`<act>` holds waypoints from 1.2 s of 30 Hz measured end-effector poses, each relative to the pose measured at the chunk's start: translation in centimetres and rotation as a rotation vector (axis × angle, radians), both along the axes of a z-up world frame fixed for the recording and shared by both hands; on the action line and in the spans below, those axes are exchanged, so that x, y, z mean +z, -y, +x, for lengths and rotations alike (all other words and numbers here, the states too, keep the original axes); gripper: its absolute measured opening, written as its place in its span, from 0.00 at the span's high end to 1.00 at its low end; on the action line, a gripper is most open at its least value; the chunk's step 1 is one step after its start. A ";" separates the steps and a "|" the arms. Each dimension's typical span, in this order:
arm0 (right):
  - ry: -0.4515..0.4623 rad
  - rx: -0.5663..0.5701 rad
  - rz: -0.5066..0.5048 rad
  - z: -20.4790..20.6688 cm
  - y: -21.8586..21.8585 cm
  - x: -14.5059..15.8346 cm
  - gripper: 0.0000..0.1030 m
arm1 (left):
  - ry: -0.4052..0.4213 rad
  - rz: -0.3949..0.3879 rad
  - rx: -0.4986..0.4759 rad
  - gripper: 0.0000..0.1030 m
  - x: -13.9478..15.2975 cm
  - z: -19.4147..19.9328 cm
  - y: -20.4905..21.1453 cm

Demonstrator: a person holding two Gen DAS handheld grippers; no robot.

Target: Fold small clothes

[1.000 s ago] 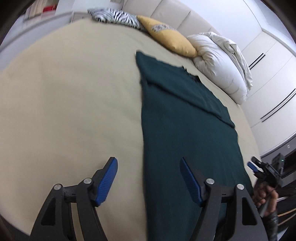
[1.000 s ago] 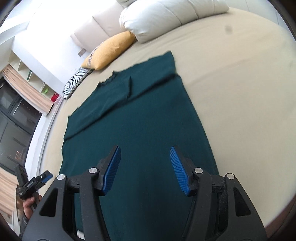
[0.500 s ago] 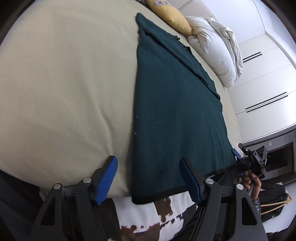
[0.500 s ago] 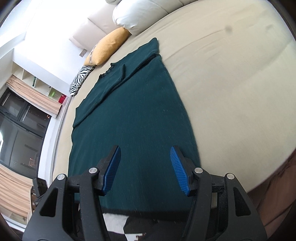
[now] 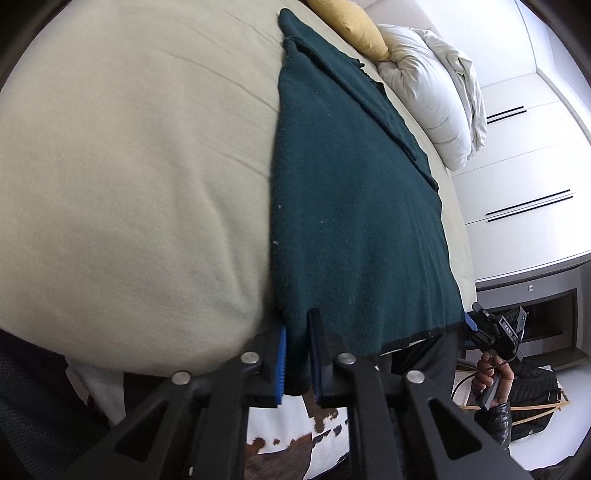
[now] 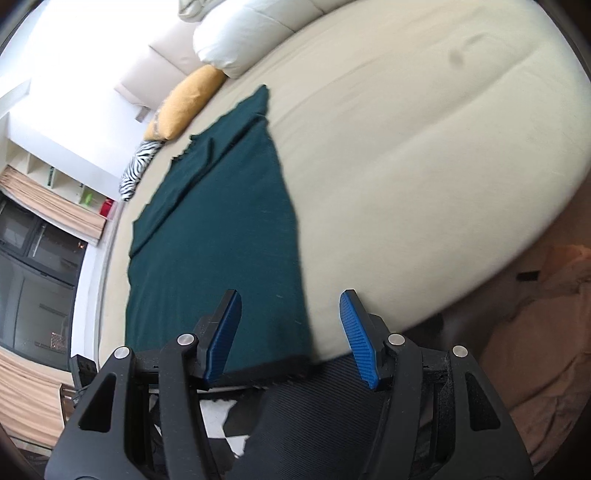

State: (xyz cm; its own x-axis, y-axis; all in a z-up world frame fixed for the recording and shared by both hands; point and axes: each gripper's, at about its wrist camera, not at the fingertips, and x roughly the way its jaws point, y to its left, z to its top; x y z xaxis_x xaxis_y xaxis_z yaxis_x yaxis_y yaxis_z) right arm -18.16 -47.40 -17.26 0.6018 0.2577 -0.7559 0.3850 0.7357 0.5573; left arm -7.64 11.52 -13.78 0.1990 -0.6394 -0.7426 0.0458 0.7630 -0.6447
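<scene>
A dark green garment [image 5: 351,203] lies flat on the beige bed [image 5: 129,166], its far end folded over. My left gripper [image 5: 297,354] is shut on the near left corner, at the bed's edge; the cloth is pinched between the blue pads. In the right wrist view the same garment [image 6: 221,240] runs away from me. My right gripper [image 6: 291,332] stands open just above its near right corner, with the hem's corner between the fingers and neither pad touching it. The person's hand [image 5: 495,373] holding that gripper shows at the right of the left wrist view.
A yellow cushion [image 5: 354,26] and a white duvet [image 5: 432,92] lie at the head of the bed, a zebra cushion [image 6: 138,166] beside them. White wardrobe doors [image 5: 524,147] stand to the right. A cowhide rug [image 5: 314,435] covers the floor below.
My left gripper has shut on the garment's near left corner after coming down to the bed's edge. The right gripper has slid to the near right corner and stays open.
</scene>
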 end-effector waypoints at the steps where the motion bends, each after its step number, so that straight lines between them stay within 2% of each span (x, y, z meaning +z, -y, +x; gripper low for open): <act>1: -0.014 0.005 0.006 -0.1 0.1 -0.2 0.47 | 0.006 0.003 -0.004 0.90 0.2 0.0 0.1; 10: -0.101 0.091 -0.006 0.8 -1.1 -1.1 0.49 | 0.051 -0.034 0.026 0.92 1.6 -0.4 -1.2; 12: -0.112 0.104 -0.017 1.0 -1.4 -1.1 0.61 | 0.058 -0.047 0.036 0.93 1.9 -0.5 -1.4; 13: -0.115 0.109 -0.016 1.0 -1.4 -1.0 0.72 | 0.061 -0.052 0.040 0.93 1.9 -0.6 -1.4; 14: -0.116 0.115 -0.007 1.0 -1.4 -1.1 0.79 | 0.061 -0.055 0.040 0.93 1.8 -0.7 -1.6; 17: -0.119 0.127 -0.004 0.9 -1.8 -1.1 0.90 | 0.060 -0.071 0.046 0.93 1.8 -0.8 -1.7; 19: -0.110 0.121 0.002 0.8 -1.8 -1.0 0.92 | 0.064 -0.096 0.055 0.93 2.1 -0.7 -2.0; 24: -0.030 0.103 0.033 0.7 -1.7 0.4 0.93 | 0.088 -0.179 0.092 0.93 3.4 -0.4 -2.7; 28: 0.084 0.105 0.083 1.5 -2.1 2.5 0.93 | 0.116 -0.259 0.127 0.94 4.8 0.1 -2.8; 36: 0.212 0.063 0.139 5.8 -2.0 5.7 0.94 | 0.204 -0.345 0.181 0.94 8.6 4.0 -3.3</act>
